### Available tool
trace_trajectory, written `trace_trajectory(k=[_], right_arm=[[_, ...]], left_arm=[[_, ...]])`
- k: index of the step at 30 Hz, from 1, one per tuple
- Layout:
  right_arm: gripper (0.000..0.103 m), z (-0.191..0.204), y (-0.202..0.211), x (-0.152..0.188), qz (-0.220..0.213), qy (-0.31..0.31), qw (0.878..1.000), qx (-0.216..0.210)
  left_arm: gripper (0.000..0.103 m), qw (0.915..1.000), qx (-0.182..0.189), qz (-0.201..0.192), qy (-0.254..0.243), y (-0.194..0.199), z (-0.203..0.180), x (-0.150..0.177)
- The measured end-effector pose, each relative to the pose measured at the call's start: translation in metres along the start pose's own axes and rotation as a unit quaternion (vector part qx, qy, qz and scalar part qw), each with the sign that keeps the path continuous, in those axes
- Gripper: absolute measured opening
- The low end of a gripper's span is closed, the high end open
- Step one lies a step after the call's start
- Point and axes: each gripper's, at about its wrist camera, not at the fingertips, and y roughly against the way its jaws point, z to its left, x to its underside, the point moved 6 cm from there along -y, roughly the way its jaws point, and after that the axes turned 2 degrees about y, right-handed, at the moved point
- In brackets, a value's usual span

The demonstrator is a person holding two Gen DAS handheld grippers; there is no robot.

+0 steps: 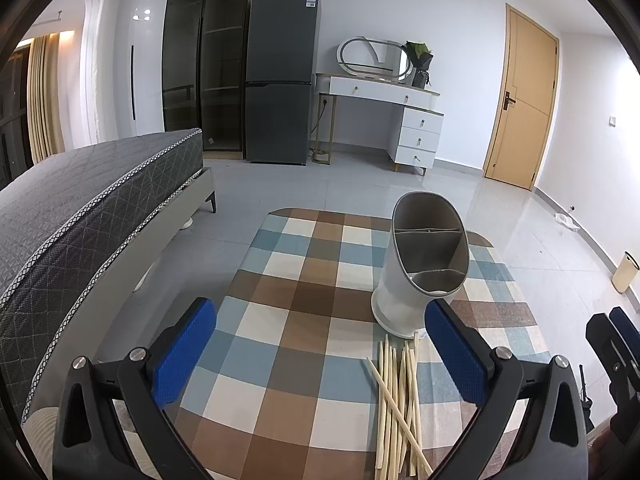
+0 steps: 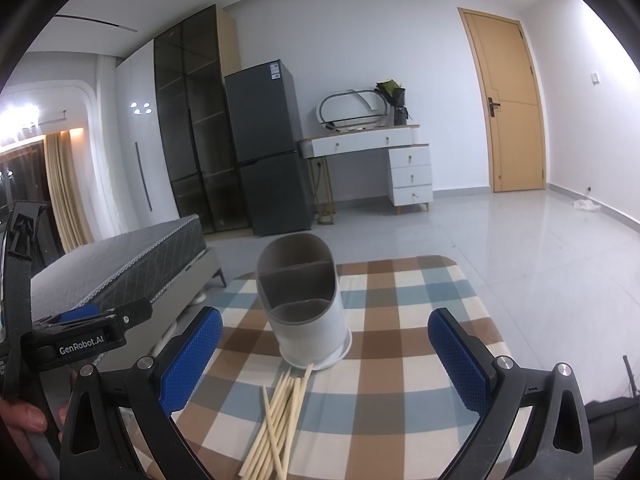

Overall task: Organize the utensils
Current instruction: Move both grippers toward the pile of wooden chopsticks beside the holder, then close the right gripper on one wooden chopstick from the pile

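Observation:
A white utensil holder [image 1: 420, 272] with a grey divided inside stands upright on the checked tablecloth [image 1: 288, 320]. A loose bundle of pale chopsticks [image 1: 400, 404] lies on the cloth just in front of it. My left gripper [image 1: 320, 344] is open above the cloth, with the chopsticks near its right finger and nothing between the pads. In the right wrist view the holder [image 2: 304, 312] and chopsticks [image 2: 280, 420] sit between the spread fingers of my right gripper [image 2: 324, 352], which is open and holds nothing. The left gripper's body [image 2: 84, 340] shows at the left.
A bed [image 1: 80, 220] runs along the table's left side. A dark fridge [image 1: 280, 80], a white dressing table [image 1: 384, 112] and a wooden door [image 1: 520, 108] stand at the far wall. Grey tiled floor lies beyond the table. A person's hand [image 2: 24, 416] is at the lower left.

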Motion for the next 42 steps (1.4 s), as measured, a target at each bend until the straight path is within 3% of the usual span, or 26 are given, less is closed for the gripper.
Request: trace_trajectory(k=[17,24,27,32,38,42], right_arm=[[0.103,0.005,-0.006,0.003,0.015,0.008,1.0,-0.002],[0.102,0.023,-0.042,0.015,0.082,0.014,0.996,-0.039],[0.091,0.038,-0.065,0.023,0.103,0.011,0.992,-0.068],[0.079,0.074,-0.105,0.054,0.201,0.048,0.971,-0.119],[0.066,0.101,-0.154,0.107,0.299,0.2,0.927,-0.106],[0.054,0.112,-0.182,0.132,0.338,0.241,0.903,-0.109]], left_arm=[[0.101,0.9999,0.008,0.006,0.005,0.0,0.002,-0.001],[0.101,0.9986,-0.009,0.025,0.046,-0.009,0.022,-0.005],[0.101,0.9946,-0.028,0.054,0.084,-0.024,0.042,-0.005],[0.101,0.9817,-0.051,0.1,0.154,-0.045,0.076,-0.001],[0.101,0.9714,-0.052,0.136,0.187,-0.061,0.089,0.002],[0.101,0.9611,-0.049,0.157,0.222,-0.068,0.102,0.006]])
